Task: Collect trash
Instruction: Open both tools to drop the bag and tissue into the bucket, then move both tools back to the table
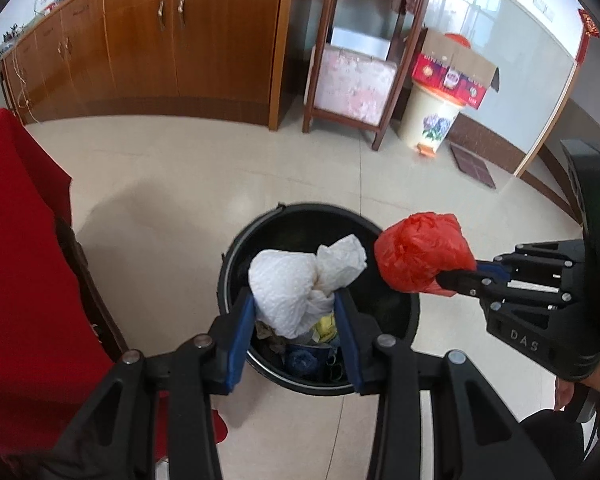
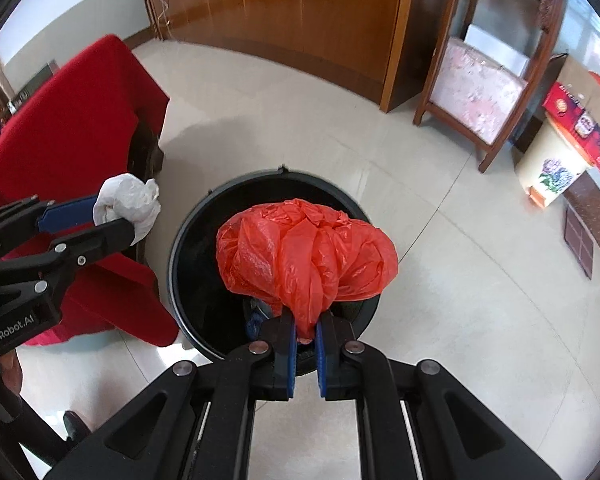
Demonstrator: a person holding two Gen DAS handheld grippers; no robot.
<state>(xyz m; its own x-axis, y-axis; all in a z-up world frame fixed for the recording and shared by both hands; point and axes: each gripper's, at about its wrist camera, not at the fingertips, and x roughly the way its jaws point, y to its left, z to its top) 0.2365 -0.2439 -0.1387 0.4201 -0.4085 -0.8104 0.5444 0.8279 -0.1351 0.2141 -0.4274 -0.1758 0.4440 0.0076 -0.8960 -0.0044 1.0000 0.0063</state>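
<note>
Two crinkly bags (image 1: 300,284) (image 2: 306,256), round bin (image 1: 396,312)

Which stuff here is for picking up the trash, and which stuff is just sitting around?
For the job:
- white bag, held by the left gripper
- red bag, pinched by the right gripper
- black bin, already holding rubbish

Just sitting around:
- red cloth
- wooden cabinet
- flowered tub
- cardboard box
</note>
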